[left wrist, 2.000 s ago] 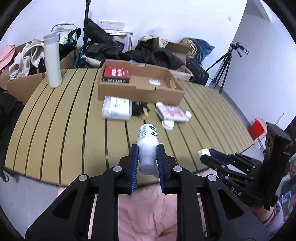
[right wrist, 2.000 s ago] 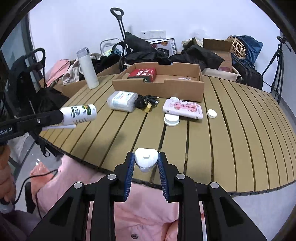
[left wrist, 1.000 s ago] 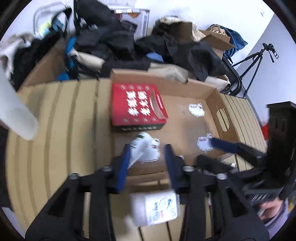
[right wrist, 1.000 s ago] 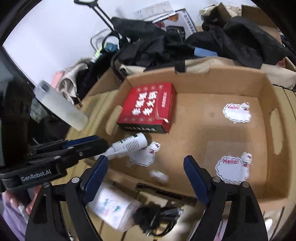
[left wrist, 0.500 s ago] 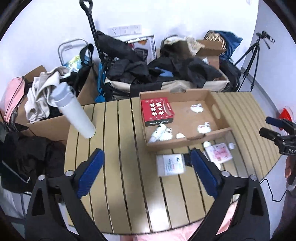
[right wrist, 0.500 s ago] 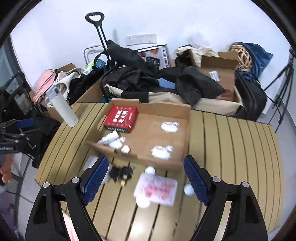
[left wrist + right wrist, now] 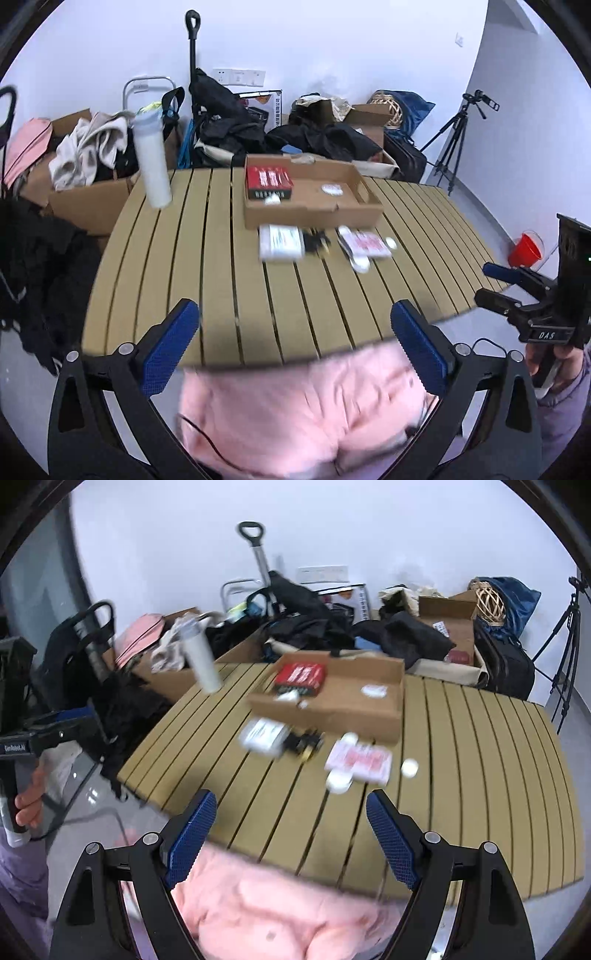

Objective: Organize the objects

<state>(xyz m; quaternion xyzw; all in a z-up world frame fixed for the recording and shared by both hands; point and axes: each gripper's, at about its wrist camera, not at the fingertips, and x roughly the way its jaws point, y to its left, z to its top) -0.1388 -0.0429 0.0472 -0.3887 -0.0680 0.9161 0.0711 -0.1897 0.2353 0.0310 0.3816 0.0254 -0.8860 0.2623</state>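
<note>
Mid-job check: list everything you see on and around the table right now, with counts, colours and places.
slatted table: 1, tan wood, centre.
cardboard tray: 1, brown, far middle of the table.
red box: 1, red, inside the tray's left end.
white bottle: 1, lying in the tray by the red box.
white pack: 1, in front of the tray.
black cable: 1 bundle, right of the white pack.
pink pack: 1, right of the cable.
round white pieces: 3 visible, around the pink pack.
tall flask: 1, white, table's far left.
tripod: 1, black, far right.
left gripper: open, empty.
right gripper: open, empty.
</note>
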